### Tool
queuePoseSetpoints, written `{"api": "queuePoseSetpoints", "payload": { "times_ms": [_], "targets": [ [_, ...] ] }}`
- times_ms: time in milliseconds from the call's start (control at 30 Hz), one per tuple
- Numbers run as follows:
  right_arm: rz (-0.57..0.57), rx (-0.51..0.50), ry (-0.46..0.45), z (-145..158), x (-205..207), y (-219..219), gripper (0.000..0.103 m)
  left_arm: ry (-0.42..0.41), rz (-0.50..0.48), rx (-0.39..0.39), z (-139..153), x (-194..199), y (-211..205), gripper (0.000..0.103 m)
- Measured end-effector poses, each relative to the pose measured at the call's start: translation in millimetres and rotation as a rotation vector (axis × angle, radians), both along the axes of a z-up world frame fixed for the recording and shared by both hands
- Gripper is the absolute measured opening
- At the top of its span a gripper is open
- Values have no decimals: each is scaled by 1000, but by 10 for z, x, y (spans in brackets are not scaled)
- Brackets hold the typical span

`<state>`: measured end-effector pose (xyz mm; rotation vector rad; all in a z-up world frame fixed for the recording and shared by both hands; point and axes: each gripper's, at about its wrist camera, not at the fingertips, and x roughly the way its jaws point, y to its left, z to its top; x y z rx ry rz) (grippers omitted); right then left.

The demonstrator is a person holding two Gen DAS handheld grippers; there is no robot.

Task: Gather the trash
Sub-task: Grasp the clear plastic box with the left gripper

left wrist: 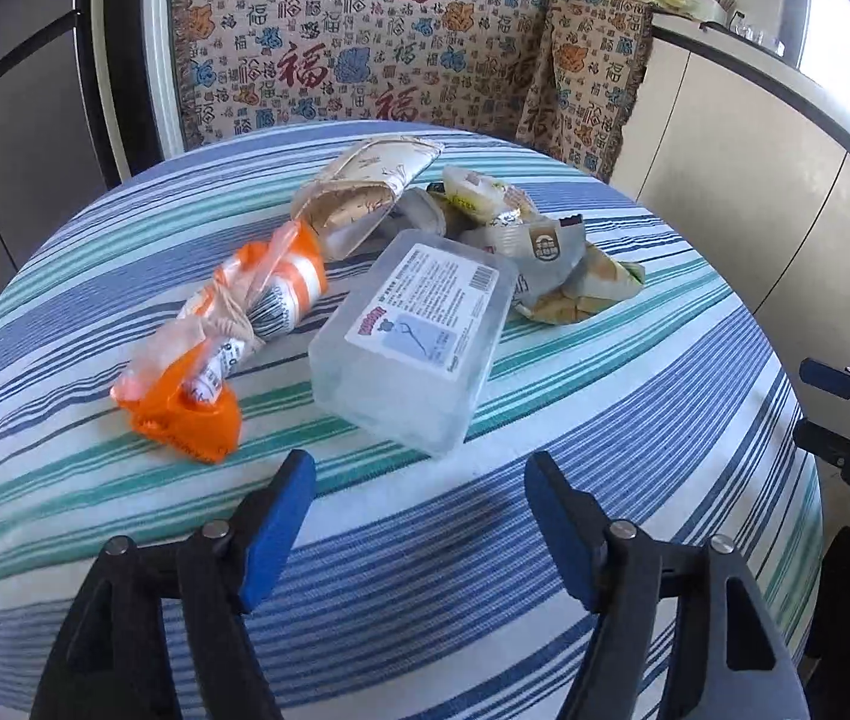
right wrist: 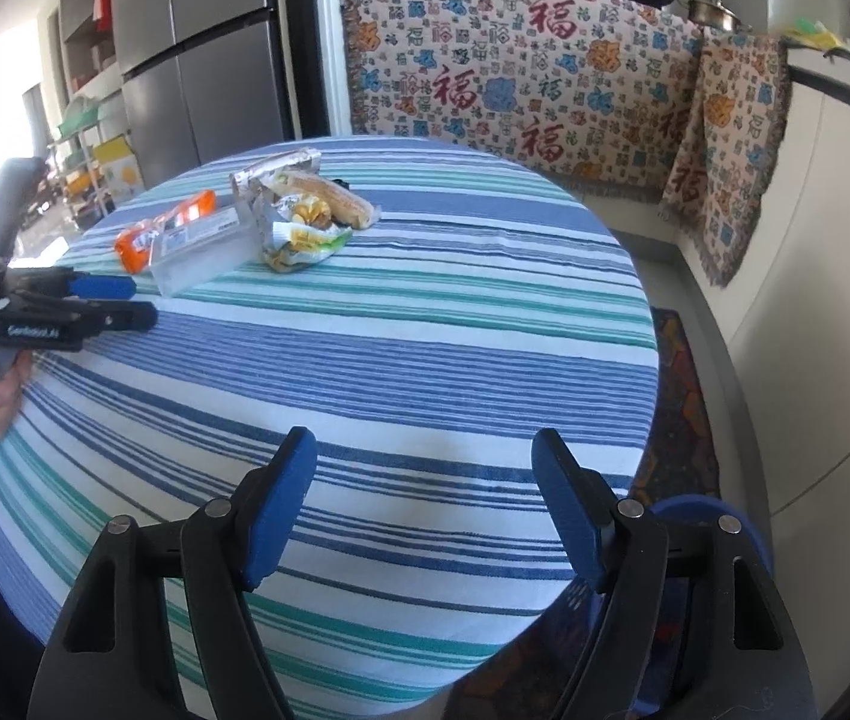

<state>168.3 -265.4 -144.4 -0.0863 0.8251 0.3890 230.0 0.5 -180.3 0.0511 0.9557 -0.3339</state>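
The left gripper [left wrist: 419, 516] stood open and empty at the bottom of the left wrist view, its blue pads apart above bare striped cloth. It pointed at the clear box [left wrist: 413, 348] just beyond, at frame centre, probably lined up to take that piece first, since the box lay nearest and its jaws looked about wide enough for it.

The trash sat in one loose heap on the table [left wrist: 634, 420]: an orange bag [left wrist: 227, 330] to the left of the box and touching or nearly touching it, a tan wrapper [left wrist: 365, 192] behind, and crumpled snack wrappers [left wrist: 544, 258] to the upper right.

The right gripper [right wrist: 425, 510] was also open and held nothing. It hung over the near table edge, well apart from the heap in the upper left of its view. A blue bin [right wrist: 694, 516] showed below the table edge at lower right, partly hidden by that gripper; likely the drop point.

A patterned cloth [left wrist: 365, 48] hung behind the table. Nothing blocked the box.
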Motion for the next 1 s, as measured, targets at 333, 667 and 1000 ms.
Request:
{"api": "queuePoseSetpoints", "payload": {
  "times_ms": [333,667,1000],
  "targets": [
    [6,-9,0,-13,-25,23,76,-13,-104,108,-69,371,-156,80],
    [35,-2,23,-43,93,103,76,-64,-91,107,-61,336,-202,63],
    [134,52,102,-100,492,532,78,-39,181,95,-29,-325,27,65]
  ]
}}
